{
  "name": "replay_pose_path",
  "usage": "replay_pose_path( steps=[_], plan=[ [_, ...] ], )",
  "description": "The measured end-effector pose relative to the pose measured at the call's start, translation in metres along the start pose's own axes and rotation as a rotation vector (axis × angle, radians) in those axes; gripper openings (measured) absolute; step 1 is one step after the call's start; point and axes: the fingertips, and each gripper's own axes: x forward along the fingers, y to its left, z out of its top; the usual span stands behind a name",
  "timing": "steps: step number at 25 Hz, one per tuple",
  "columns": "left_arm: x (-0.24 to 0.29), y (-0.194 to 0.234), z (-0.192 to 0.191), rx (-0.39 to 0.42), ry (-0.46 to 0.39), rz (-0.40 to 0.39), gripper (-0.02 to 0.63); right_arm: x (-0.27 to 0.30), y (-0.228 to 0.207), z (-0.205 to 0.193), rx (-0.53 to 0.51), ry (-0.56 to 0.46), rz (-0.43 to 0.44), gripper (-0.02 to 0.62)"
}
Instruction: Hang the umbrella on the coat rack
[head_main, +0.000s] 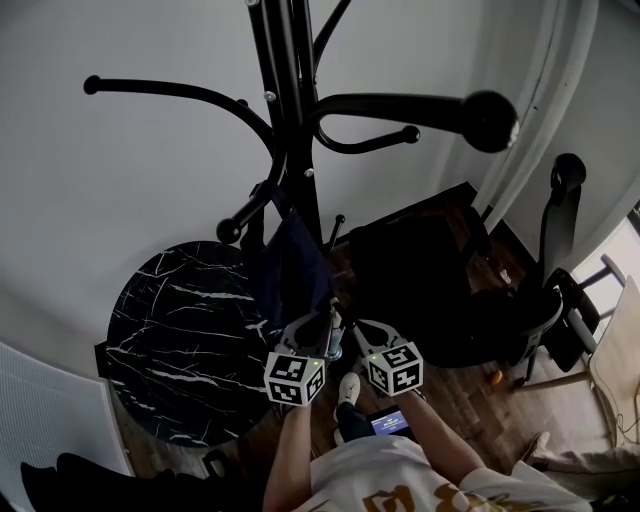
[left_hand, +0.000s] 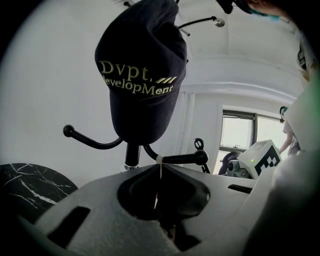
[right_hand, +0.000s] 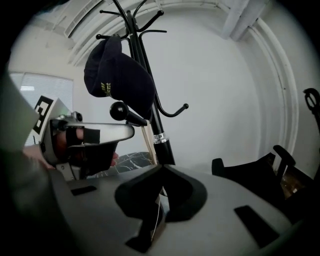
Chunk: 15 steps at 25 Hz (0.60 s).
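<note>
L gripper (left_hand: 160, 171) and R gripper (right_hand: 162, 171) were each found clamped on a thin tan cord (left_hand: 159, 176) (looped round a lower hook (left_hand: 182, 159)). Beyond, the navy umbrella (left_hand: 140, 80) was noted hanging against the coat rack (head_main: 300, 150) pole.

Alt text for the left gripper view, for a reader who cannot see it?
The left gripper is shut on a thin cream strap looped over a ball-tipped hook of the black coat rack. A navy umbrella with pale lettering looms above; a black marble table sits lower left.
</note>
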Motion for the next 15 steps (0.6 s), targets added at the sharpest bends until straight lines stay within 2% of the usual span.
replay_pose_path(
  steps=[6, 15],
  plan=[
    [-0.021, -0.004, 0.001, -0.020, -0.032, 0.028, 0.020, -0.023, 0.004, 0.009, 0.009, -0.049, -0.018, 0.012],
    [-0.049, -0.021, -0.001, -0.027, -0.067, 0.064, 0.020, -0.064, 0.034, 0.009, -0.003, -0.079, 0.013, 0.012]
  ],
)
